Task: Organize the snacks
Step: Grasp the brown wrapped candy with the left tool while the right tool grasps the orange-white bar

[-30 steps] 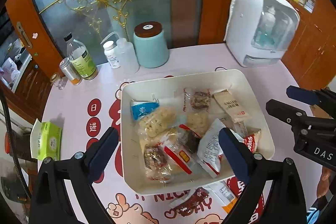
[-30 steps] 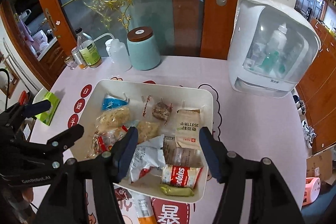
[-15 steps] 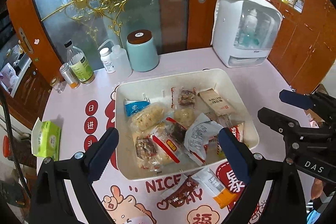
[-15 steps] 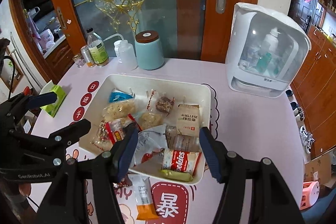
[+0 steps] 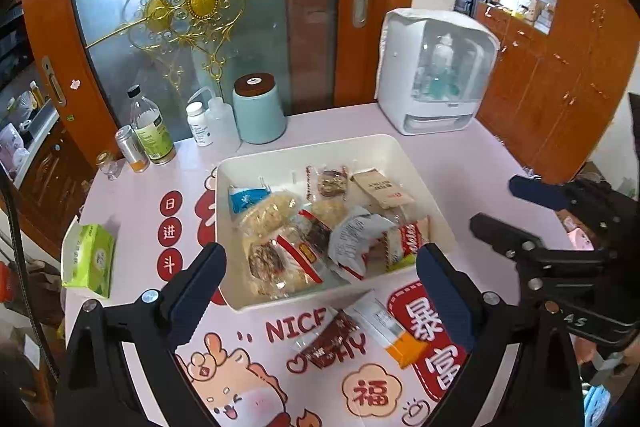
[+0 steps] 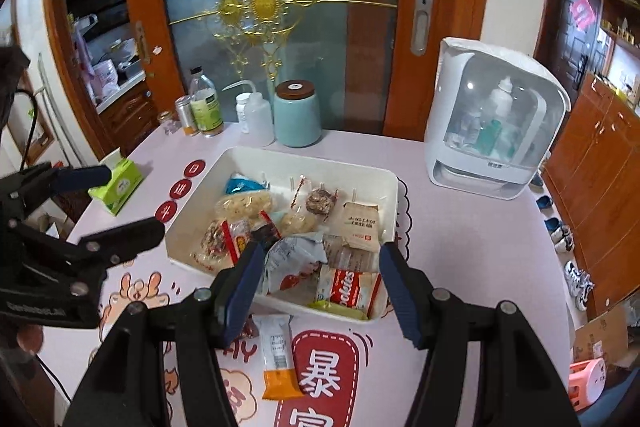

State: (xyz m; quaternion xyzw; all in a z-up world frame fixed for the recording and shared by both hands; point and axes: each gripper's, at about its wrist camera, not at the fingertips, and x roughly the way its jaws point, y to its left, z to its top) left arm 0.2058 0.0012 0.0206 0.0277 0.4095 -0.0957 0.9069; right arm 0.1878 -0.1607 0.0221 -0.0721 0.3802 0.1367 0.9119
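A white rectangular tray (image 5: 436,211) (image 6: 394,195) sits mid-table, filled with several wrapped snacks. Two packets lie on the table in front of it: a white-and-orange bar (image 5: 394,327) (image 6: 278,359) and a dark red packet (image 5: 330,341). My left gripper (image 5: 320,291) hovers open above the tray's near edge, nothing between its fingers. My right gripper (image 6: 320,287) is open too, held above the tray's near right corner and empty. Each gripper shows in the other's view: the right gripper (image 5: 516,207), the left gripper (image 6: 120,203).
Behind the tray stand a teal jar (image 5: 258,109), a squeeze bottle (image 5: 218,119), a pill bottle (image 5: 199,125), a glass bottle (image 5: 150,129) and a can (image 5: 132,149). A white appliance (image 5: 434,71) stands back right. A green tissue pack (image 5: 88,259) lies left.
Both grippers have pulled back and risen a little from the tray, so it looks smaller and the two packets on the table in front of it have come into fuller view. Jaws unchanged.
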